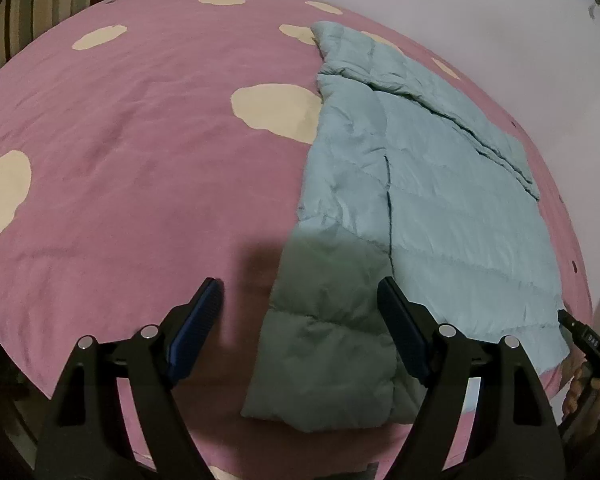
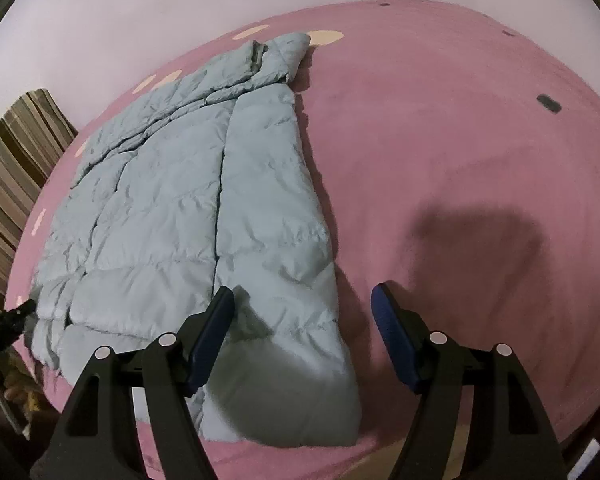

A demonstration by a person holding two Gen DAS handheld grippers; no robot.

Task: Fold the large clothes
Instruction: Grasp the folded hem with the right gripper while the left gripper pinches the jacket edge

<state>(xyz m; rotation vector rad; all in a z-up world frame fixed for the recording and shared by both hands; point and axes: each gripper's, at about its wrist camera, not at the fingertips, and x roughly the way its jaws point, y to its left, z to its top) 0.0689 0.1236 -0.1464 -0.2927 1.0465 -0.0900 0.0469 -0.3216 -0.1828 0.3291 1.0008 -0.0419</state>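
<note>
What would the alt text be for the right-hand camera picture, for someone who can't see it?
A pale blue puffer jacket lies partly folded on a pink bedspread. The right gripper, black with blue pads, hovers open over the jacket's near corner, holding nothing. A striped curtain hangs at far left.

One puffer jacket (image 1: 420,184), one bedspread (image 1: 140,160), two hand-held grippers (image 1: 300,308)

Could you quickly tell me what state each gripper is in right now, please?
Left gripper: open, holding nothing, above the jacket hem.
Right gripper: open, holding nothing, jacket corner below its fingers.
</note>
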